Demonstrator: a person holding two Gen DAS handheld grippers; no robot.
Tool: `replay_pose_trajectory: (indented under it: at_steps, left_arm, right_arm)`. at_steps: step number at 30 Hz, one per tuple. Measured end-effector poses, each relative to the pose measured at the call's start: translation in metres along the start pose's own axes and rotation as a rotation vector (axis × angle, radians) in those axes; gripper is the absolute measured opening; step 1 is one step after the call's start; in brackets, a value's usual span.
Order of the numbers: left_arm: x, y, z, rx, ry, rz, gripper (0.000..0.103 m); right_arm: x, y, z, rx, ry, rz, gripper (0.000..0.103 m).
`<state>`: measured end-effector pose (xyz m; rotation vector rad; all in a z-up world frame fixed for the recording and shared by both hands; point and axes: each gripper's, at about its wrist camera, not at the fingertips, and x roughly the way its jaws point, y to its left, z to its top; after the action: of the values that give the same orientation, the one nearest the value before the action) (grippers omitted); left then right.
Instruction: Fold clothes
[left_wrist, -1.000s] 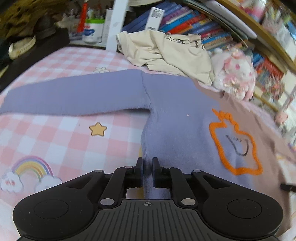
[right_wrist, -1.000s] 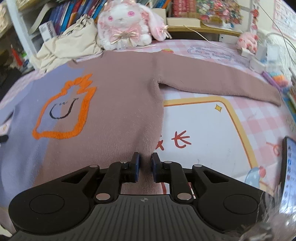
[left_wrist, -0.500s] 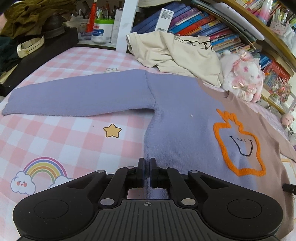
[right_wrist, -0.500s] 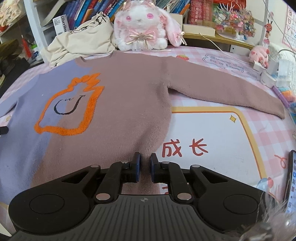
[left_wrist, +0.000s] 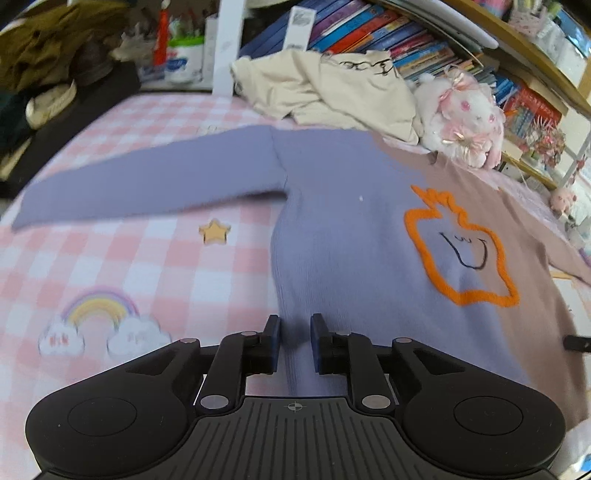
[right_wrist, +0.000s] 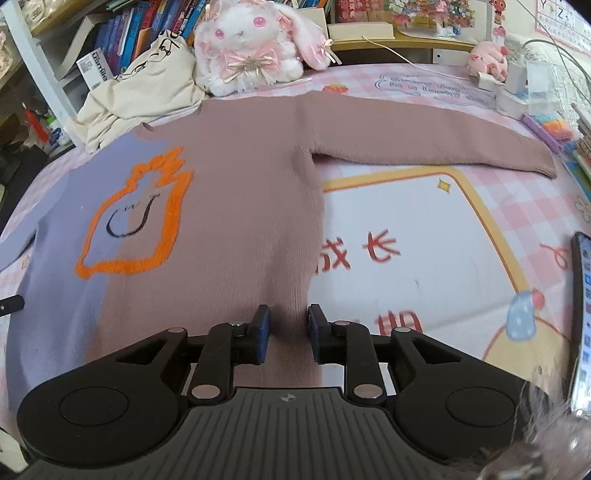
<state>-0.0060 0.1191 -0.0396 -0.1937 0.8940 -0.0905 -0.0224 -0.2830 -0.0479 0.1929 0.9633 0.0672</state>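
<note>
Left wrist view: pink checked bedsheet (left_wrist: 122, 258), bookshelf (left_wrist: 424, 48) behind. Sweater (left_wrist: 351, 221) lies flat, neckline toward shelf, sleeves sideways. Left gripper (left_wrist: 294, 341) and right gripper (right_wrist: 288, 332) spread over hem.

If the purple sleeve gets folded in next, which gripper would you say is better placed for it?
Left, probably. The left gripper sits at the sweater's purple hem, with the purple sleeve on its side. The right gripper is over the brown half.
</note>
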Motion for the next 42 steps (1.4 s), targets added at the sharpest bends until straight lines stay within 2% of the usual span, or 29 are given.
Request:
replay_pose_trajectory:
  at_steps: [3, 5, 8, 11, 16, 21, 27, 29, 30, 32, 42]
  left_arm:
    - [-0.004, -0.001, -0.008, -0.02, 0.004, -0.02, 0.017]
    - [-0.004, -0.003, -0.009, -0.005, 0.002, -0.02, 0.012]
    - [-0.002, -0.007, -0.009, 0.031, -0.002, -0.012, 0.005]
    - [0.0, -0.006, -0.007, 0.029, -0.01, -0.014, 0.005]
    - [0.003, -0.007, -0.004, 0.042, -0.01, -0.008, 0.005]
    - [-0.006, -0.002, -0.01, 0.033, 0.013, -0.018, 0.011]
    - [-0.016, 0.001, -0.022, -0.018, 0.019, -0.047, 0.012]
    - [-0.017, -0.001, -0.024, -0.023, 0.023, -0.051, 0.011]
    - [-0.017, -0.004, -0.024, -0.006, 0.024, -0.041, 0.007]
    - [-0.017, -0.007, -0.025, 0.013, 0.02, -0.021, 0.005]
    - [-0.019, -0.01, -0.031, 0.056, -0.019, 0.013, 0.008]
  right_arm:
    - [-0.004, 0.0, -0.004, 0.004, 0.001, -0.008, 0.023]
    - [-0.004, 0.0, -0.005, -0.002, -0.002, -0.012, 0.023]
    - [-0.002, 0.006, -0.006, -0.062, -0.012, -0.025, 0.016]
    - [0.001, 0.011, -0.006, -0.103, -0.029, -0.04, 0.015]
    - [0.004, 0.014, -0.004, -0.076, -0.035, -0.057, 0.015]
    - [-0.005, 0.006, -0.01, 0.005, -0.018, -0.041, 0.027]
    - [-0.016, 0.005, -0.026, 0.027, -0.02, -0.033, 0.027]
    - [-0.018, 0.008, -0.029, 0.015, -0.023, -0.039, 0.026]
    - [-0.018, 0.01, -0.03, 0.001, -0.025, -0.045, 0.02]
    - [-0.018, 0.014, -0.032, -0.019, -0.03, -0.05, 0.016]
    - [-0.018, 0.013, -0.034, -0.032, -0.045, -0.045, 0.016]
